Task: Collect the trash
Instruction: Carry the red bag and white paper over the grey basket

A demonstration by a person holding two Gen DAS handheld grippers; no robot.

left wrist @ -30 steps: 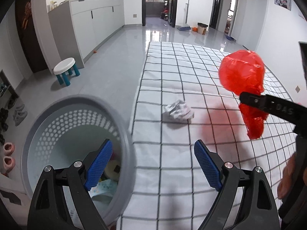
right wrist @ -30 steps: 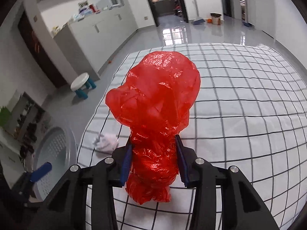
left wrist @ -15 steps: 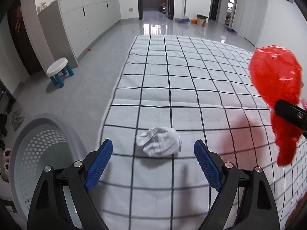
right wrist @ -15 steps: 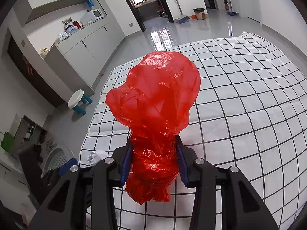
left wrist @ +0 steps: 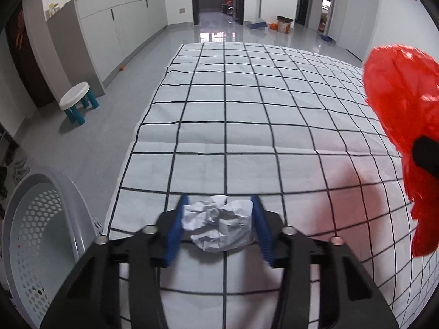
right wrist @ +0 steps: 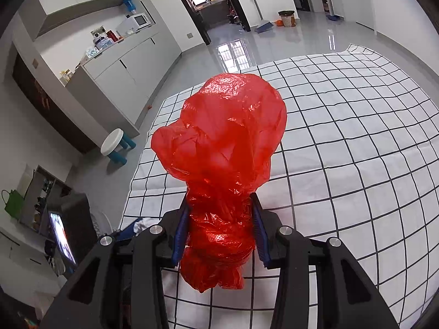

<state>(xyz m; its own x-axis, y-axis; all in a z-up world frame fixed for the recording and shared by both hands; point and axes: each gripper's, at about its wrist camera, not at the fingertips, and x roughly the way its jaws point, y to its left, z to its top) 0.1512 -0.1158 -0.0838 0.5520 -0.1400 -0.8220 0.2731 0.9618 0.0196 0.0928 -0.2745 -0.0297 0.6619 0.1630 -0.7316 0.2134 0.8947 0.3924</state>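
Note:
A crumpled white paper ball lies on the white checked cloth near its front left corner. My left gripper is closing around the ball, and both blue pads touch its sides. My right gripper is shut on the neck of a bunched red plastic bag and holds it above the cloth. The same red bag hangs at the right edge of the left wrist view. A grey perforated basket stands on the floor to the left of the cloth.
A small white stool with blue legs stands on the grey floor to the left. Grey cabinets line the left wall. A broom and a small bin stand far back by the doorways.
My left gripper moved from over the basket to the right, came down on the paper ball and narrowed its jaws around it. The right gripper shifted slightly and rolled, still gripping the red bag.

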